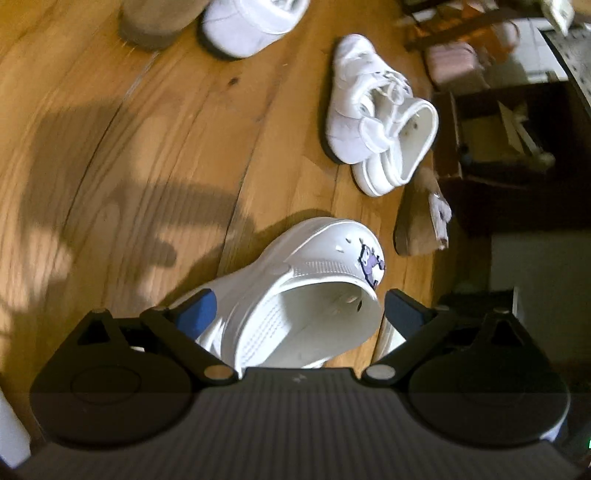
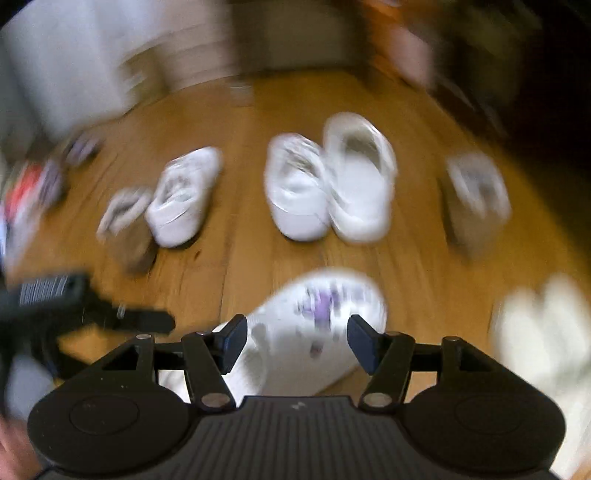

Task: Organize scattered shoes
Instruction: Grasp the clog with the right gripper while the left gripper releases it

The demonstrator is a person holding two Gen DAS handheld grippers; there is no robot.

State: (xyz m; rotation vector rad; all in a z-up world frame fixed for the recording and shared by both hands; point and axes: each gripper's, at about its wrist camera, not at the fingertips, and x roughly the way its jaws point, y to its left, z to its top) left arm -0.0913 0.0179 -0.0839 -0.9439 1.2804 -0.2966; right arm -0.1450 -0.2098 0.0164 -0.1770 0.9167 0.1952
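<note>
A white foam clog [image 1: 295, 291] lies on a wooden floor [image 1: 110, 166], its open heel toward the left wrist camera, small vent holes across its upper and a purple cartoon charm near the toe. The left claw [image 1: 299, 308] is spread wide around the clog, one blue-padded finger at each side; whether the pads touch it cannot be told. Farther along the floor a white lace-up sneaker [image 1: 354, 99] lies just beside a white backless slip-on shoe [image 1: 399, 147], and a tan fleece-lined slipper [image 1: 417, 225] rests near them by dark furniture. At the top edge sit another white sneaker [image 1: 247, 26] and a tan boot [image 1: 155, 22]. The right wrist view is heavily blurred. There the right claw [image 2: 297, 341] stands open above the same white clog [image 2: 317, 332] with its purple mark, gripping nothing. Beyond it, white shoes stand in a loose row on the floor, among them a touching pair [image 2: 332, 184] in the middle.
</note>
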